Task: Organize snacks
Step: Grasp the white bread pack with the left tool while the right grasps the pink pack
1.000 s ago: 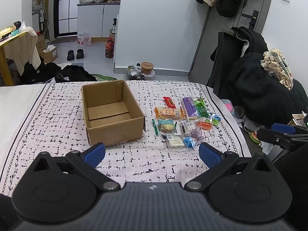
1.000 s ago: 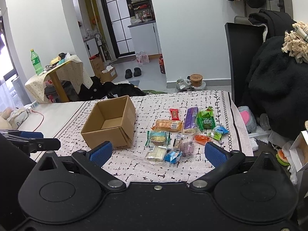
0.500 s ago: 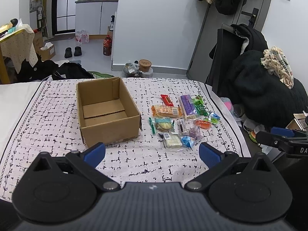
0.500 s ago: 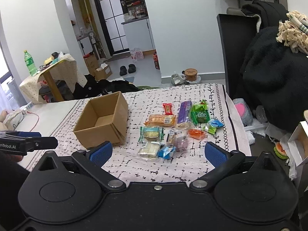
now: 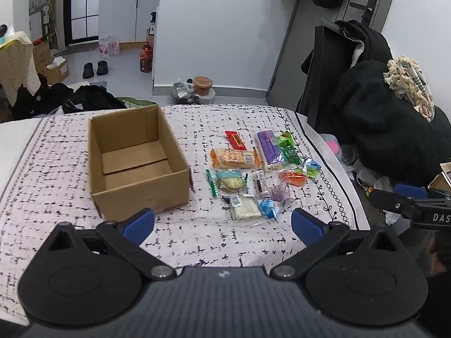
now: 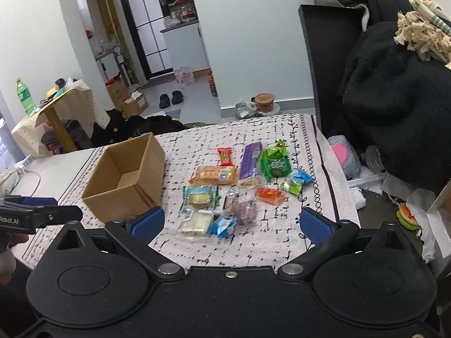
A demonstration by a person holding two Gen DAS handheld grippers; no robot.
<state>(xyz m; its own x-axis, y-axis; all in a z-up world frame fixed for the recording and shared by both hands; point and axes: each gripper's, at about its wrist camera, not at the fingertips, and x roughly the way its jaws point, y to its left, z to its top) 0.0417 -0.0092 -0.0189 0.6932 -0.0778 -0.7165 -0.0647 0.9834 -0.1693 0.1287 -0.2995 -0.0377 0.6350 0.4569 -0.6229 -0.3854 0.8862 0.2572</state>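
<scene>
- Since a second ago both my grippers have drifted nearer the spread, and the box and snacks sit larger in both views.
- Left gripper [image 5: 222, 224] and right gripper [image 6: 231, 225] hover over the near edge of the table; both sets of jaws are spread wide, gripping nothing.
- Cardboard box [image 5: 135, 163] stands open and bare toward the left edge, I judge as the place to fill.
- Snacks [image 5: 253, 171] lie flat in a loose cluster just right of it: purple bar, orange biscuit pack, green and blue candies, all untouched.
</scene>
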